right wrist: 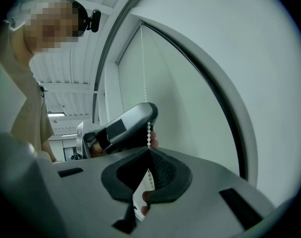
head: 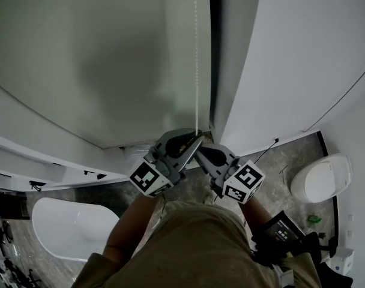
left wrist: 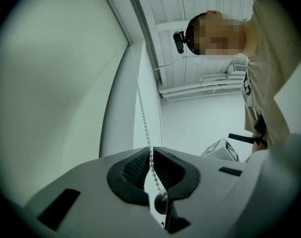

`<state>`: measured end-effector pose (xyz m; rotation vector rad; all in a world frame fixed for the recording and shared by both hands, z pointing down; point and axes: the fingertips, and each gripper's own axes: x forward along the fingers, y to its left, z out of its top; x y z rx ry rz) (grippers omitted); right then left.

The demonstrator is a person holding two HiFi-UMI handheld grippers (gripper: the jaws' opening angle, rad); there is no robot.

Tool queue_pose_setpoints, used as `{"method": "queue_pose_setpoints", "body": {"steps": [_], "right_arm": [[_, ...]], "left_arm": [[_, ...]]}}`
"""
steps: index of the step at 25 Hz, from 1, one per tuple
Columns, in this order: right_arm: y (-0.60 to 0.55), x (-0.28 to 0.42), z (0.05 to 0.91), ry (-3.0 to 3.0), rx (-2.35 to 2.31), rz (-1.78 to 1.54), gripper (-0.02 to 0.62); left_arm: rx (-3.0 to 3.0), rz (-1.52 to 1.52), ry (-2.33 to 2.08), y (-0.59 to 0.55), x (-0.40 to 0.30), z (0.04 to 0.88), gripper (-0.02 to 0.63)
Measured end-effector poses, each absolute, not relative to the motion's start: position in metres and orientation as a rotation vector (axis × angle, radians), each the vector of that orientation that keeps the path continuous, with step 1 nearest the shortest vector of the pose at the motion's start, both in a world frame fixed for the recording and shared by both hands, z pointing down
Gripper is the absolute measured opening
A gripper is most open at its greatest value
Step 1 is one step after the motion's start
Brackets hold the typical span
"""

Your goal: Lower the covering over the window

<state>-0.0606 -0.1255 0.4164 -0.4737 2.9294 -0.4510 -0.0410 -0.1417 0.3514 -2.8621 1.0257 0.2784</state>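
1. Both tongs meet on the bead chain (head: 196, 53) just in front of the person, at the right edge of the window. The left tongs (left wrist: 150, 151) sit a little higher on the chain than the right tongs (right wrist: 149, 150).
2. On the right tongs, the tips are pinched together on the chain. The beads come down from above and go straight into the closed tips.
3. On the left tongs, the tips stand slightly apart. The chain runs through the narrow gap between the ribbed pads (left wrist: 135, 167), which do not clamp it.
4. From the left tongs the chain rises as a thin white line along the right side of the blind (head: 98, 59), close to the white window frame (head: 230, 71).
5. The blind is a plain grey-green sheet that fills the window to the left of the chain. From where I stand I cannot make out where its bottom hem sits against the white sill (head: 44, 143).
6. The two marker cubes (head: 149, 179) face back toward the person, whose forearms reach forward from a tan shirt (head: 194, 239).
7. On the grey floor (head: 284, 158) below, a white bathtub (head: 62, 227) lies to the person's left and a white toilet (head: 323, 179) stands to the right.
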Motion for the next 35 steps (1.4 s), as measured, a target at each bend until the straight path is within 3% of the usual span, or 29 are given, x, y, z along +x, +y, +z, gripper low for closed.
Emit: {"method": "queue_pose_setpoints", "body": {"steps": [9,10,11,12,18,24,27,31,35], "right_arm": [[-0.109,-0.055,0.429,3.119,-0.36,-0.275,0.019],[-0.102,-0.055,0.437,3.204,-0.292,-0.201,0.137],[-0.099,-0.052,0.442,3.261,-0.245,-0.151,0.204],[-0.1,-0.046,0.44,3.274,-0.223,-0.143,0.209],[-0.131,-0.021,0.384,3.038,-0.362,-0.276,0.207],[-0.134,-0.03,0.386,3.025,-0.443,-0.276,0.193],[-0.129,-0.036,0.386,3.033,-0.442,-0.25,0.158],[-0.126,-0.04,0.384,3.044,-0.476,-0.229,0.021],[-0.136,-0.038,0.386,2.993,-0.533,-0.343,0.008]], "left_arm": [[-2.838,0.359,1.017,-0.133,-0.044,0.357,0.023],[-2.836,0.355,1.024,-0.134,-0.046,0.359,0.023],[-2.833,0.348,1.029,-0.134,-0.048,0.361,0.023],[-2.831,0.337,1.032,-0.134,-0.05,0.363,0.023],[-2.9,0.229,1.026,-0.126,-0.049,0.401,0.023],[-2.99,0.211,1.023,-0.114,-0.031,0.432,0.023],[-3.004,0.223,0.992,-0.108,-0.02,0.435,0.023],[-3.004,0.232,1.005,-0.107,-0.019,0.435,0.023],[-3.02,0.214,1.013,-0.104,-0.026,0.436,0.025]]}}
